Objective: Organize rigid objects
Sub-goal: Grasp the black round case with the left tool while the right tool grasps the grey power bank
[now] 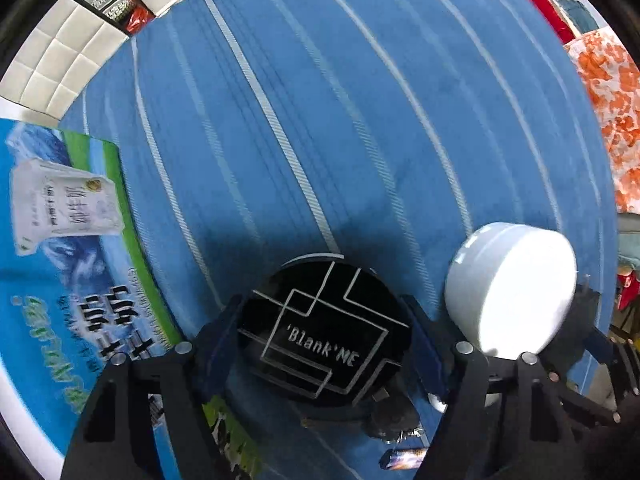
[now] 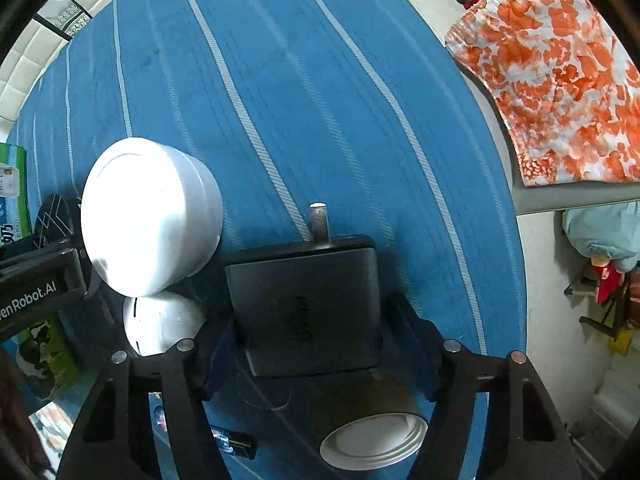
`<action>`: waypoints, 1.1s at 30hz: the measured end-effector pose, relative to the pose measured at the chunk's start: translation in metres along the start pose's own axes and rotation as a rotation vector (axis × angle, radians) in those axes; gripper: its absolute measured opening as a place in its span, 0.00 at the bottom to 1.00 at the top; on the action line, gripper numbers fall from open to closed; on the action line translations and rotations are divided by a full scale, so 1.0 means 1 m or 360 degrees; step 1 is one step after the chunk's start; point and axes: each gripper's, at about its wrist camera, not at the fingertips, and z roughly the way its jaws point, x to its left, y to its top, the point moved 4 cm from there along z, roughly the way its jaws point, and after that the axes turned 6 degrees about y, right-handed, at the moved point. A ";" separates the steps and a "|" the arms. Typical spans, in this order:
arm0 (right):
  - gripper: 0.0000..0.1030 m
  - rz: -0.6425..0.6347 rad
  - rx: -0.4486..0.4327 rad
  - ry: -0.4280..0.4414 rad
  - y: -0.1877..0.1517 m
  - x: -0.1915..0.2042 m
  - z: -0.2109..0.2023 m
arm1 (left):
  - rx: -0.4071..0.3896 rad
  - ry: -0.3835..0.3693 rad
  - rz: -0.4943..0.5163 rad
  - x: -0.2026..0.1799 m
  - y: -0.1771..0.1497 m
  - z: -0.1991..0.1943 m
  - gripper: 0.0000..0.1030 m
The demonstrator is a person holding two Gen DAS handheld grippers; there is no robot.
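Nearest you, low in the right wrist view: a battery (image 2: 236, 442) lies loose on the blue cloth (image 2: 320, 100), and a jar (image 2: 374, 438) lies on its side, white end toward you. Contents not visible.

Your right gripper (image 2: 316, 328) has its jaws clamped on the dark grey box (image 2: 308, 304), one on each flank. A metal pin (image 2: 319, 222) juts from its far edge. Whether it is clear of the cloth I cannot tell.

Left of it, a white dome (image 2: 160, 322) sits on the cloth. Above that, a white tub (image 2: 150, 216) appears carried at the outer side of your left gripper, tilted; closed, contents unseen. How it is held is not clear.

Your left gripper (image 1: 324, 334) has its jaws pressed to the rim of the black disc (image 1: 326, 330), printed 'Blank'NE, face toward the camera. The grip across its width looks sensible for a flat round thing.

Left of you lies a blue and green carton (image 1: 60, 260), flat, printed face up. I judge it a likely destination, but no opening shows.

Farther out, the cloth runs bare to a white tiled wall (image 1: 60, 52). At far right, an orange-patterned fabric (image 2: 560, 80) lies off the cloth.
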 end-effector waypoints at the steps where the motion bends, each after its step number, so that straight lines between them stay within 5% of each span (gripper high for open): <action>1: 0.71 0.0007 0.0003 0.0005 0.001 0.000 0.000 | -0.0003 -0.0017 -0.0027 0.001 0.000 0.002 0.81; 5: 0.62 0.0005 -0.0016 0.0017 0.002 -0.003 -0.002 | -0.0004 -0.0074 -0.0061 0.005 -0.003 0.003 0.71; 11: 0.60 0.0028 -0.0020 0.0049 -0.002 -0.009 -0.010 | -0.0019 -0.0074 -0.0075 0.012 -0.005 -0.011 0.71; 21: 0.60 -0.0066 -0.0182 0.0074 -0.030 -0.001 -0.074 | -0.0309 -0.0154 -0.0125 0.016 -0.037 -0.089 0.71; 33: 0.60 -0.0385 -0.0452 0.0171 -0.069 0.095 -0.173 | -0.0657 -0.0174 -0.0231 0.087 -0.085 -0.186 0.71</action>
